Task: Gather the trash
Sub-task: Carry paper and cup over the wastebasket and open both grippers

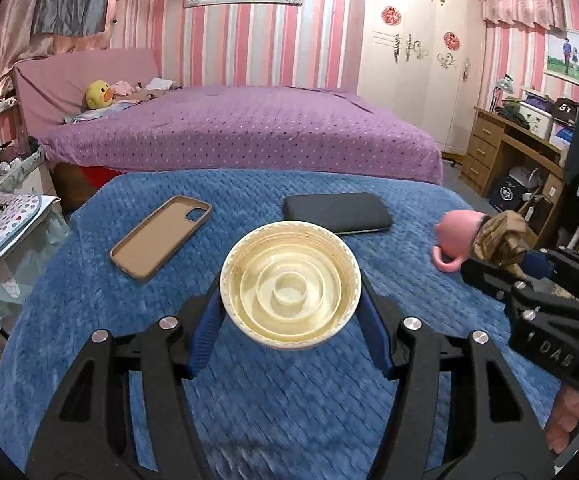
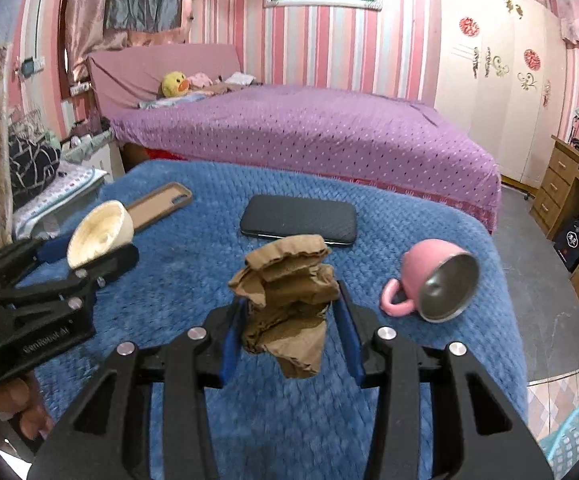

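While both pieces hang clear of the blue blanket [image 1: 89, 280], my left gripper [image 1: 289, 308] clamps the cream plastic lid [image 1: 289, 284] and my right gripper [image 2: 289, 320] pinches crumpled brown cardboard [image 2: 285, 300]; next I'd carry both toward the basket [image 2: 573, 436] at five o'clock.

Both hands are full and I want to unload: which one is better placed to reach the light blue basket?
Right, probably. The right hand-held gripper, clamped on crumpled brown paper, has the basket at its lower right. The left hand-held gripper, holding the cream lid, is on the opposite side.
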Motion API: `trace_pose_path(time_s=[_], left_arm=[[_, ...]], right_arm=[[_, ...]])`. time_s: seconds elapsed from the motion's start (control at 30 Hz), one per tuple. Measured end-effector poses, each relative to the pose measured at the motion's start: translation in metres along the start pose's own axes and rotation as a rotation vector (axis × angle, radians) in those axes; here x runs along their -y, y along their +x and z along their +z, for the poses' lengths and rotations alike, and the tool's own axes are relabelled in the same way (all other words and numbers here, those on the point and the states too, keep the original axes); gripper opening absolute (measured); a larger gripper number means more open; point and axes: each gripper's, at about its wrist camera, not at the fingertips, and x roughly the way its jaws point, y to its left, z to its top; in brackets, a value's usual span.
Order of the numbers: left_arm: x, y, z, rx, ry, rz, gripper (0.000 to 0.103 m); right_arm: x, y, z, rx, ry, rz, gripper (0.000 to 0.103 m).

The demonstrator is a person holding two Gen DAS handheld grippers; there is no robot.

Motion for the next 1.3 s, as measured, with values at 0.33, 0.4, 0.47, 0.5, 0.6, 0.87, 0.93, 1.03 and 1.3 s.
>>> trace_pose_path(time_s=[0.33, 0.4, 0.47, 0.5, 0.6, 0.87, 0.93, 1.03, 1.3], left_arm=[[0.027, -0.065, -0.017, 0.037, -0.009, -0.078, 0.06], [0.036, -0.073, -0.017, 0.047, 0.001, -0.094, 0.06], [0.045, -0.08, -0.017, 0.055, 0.006, -0.11, 0.06], [0.05, -0.082, -0.017, 0.058, 0.007, -0.12, 0.06], [0.063, -0.085, -0.015, 0.062, 0.013, -0.14, 0.06], [0.099, -0.085, -0.014, 0.066, 0.047, -0.183, 0.06], [0.105, -0.085, -0.014, 0.063, 0.055, -0.192, 0.06], [0.117, -0.083, -0.015, 0.062, 0.069, -0.205, 0.06], [0.159, -0.081, -0.019, 0.044, 0.105, -0.273, 0.06]], right_arm=[[0.021, -0.079, -0.017, 0.065, 0.017, -0.036, 0.042], [0.028, -0.093, -0.021, 0.075, 0.018, -0.051, 0.042], [0.038, -0.106, -0.023, 0.085, 0.023, -0.066, 0.042], [0.042, -0.111, -0.023, 0.089, 0.028, -0.073, 0.042], [0.06, -0.128, -0.028, 0.106, 0.055, -0.094, 0.042], [0.103, -0.16, -0.039, 0.127, 0.126, -0.149, 0.042], [0.108, -0.164, -0.041, 0.128, 0.123, -0.168, 0.042], [0.119, -0.174, -0.048, 0.126, 0.134, -0.193, 0.042], [0.155, -0.192, -0.056, 0.139, 0.201, -0.253, 0.042]])
